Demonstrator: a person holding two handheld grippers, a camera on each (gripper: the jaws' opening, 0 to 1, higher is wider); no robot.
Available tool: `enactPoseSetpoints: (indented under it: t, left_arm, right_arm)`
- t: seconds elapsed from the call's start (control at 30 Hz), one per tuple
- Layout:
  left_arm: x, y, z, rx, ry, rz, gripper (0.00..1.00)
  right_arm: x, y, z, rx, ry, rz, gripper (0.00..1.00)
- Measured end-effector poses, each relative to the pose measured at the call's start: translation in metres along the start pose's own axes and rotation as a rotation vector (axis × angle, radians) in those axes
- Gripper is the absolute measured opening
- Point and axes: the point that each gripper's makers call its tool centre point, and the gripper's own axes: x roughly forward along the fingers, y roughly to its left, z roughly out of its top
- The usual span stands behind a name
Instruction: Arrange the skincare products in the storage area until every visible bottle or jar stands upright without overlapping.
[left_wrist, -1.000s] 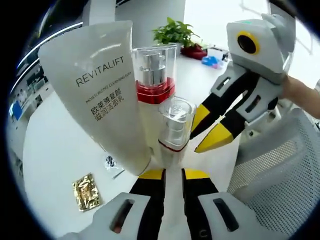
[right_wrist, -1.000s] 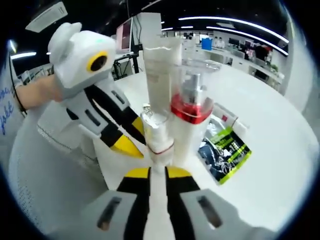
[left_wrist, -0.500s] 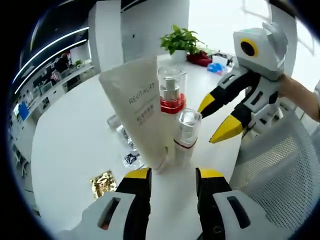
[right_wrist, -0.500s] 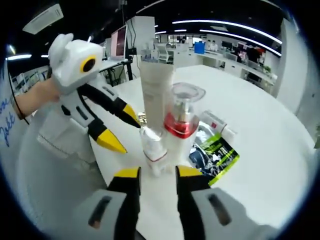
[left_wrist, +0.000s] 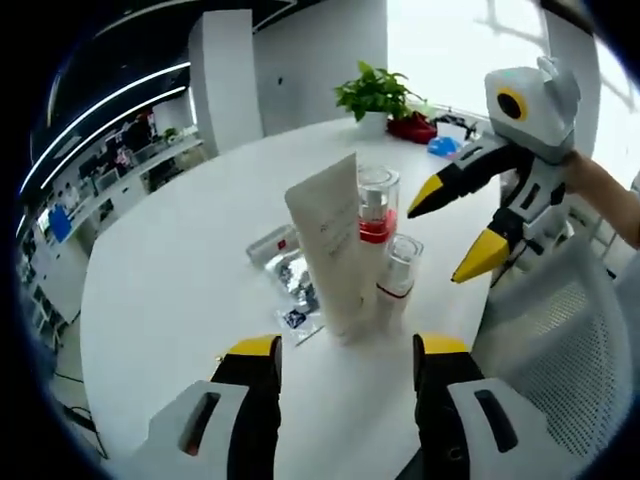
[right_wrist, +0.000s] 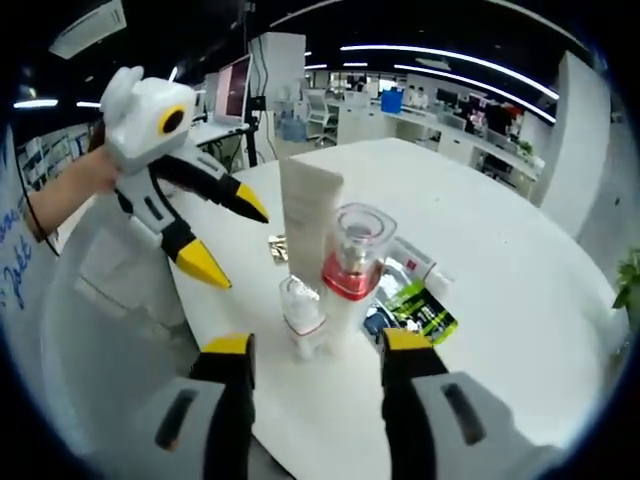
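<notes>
Three products stand upright in a tight cluster on the round white table (left_wrist: 170, 290). They are a cream tube (left_wrist: 335, 250), a clear-capped pump bottle with a red collar (left_wrist: 377, 210), and a small clear-capped bottle (left_wrist: 397, 285). My left gripper (left_wrist: 345, 350) is open, short of the tube, with nothing between its jaws. The right gripper (left_wrist: 455, 230) hangs open to the right of the bottles. In the right gripper view, the tube (right_wrist: 310, 215), red-collared bottle (right_wrist: 352, 270) and small bottle (right_wrist: 303, 315) stand ahead of my open right gripper (right_wrist: 316, 345). The left gripper (right_wrist: 228, 235) is open at their left.
Flat sachets (left_wrist: 290, 275) and a black-green packet (right_wrist: 420, 310) lie behind the cluster, beside a small white box (right_wrist: 415, 260). A potted plant (left_wrist: 380, 90) stands at the table's far edge. A mesh chair (left_wrist: 560, 340) sits close at the right. A person's hand holds each gripper.
Both grippers have drawn back from the cluster and their jaws have spread wider. The three products look smaller and stay upright in place.
</notes>
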Motion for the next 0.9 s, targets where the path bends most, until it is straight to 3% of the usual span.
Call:
enactPoseSetpoints:
  t: [0.43, 0.9]
  left_arm:
    - [-0.024, 0.013, 0.003, 0.022, 0.016, 0.028, 0.71]
    - [-0.047, 0.025, 0.003, -0.003, 0.009, 0.034, 0.84]
  right_arm:
    - [-0.012, 0.000, 0.008, 0.005, -0.003, -0.016, 0.71]
    - [-0.022, -0.003, 0.012, 0.003, 0.006, -0.051, 0.85]
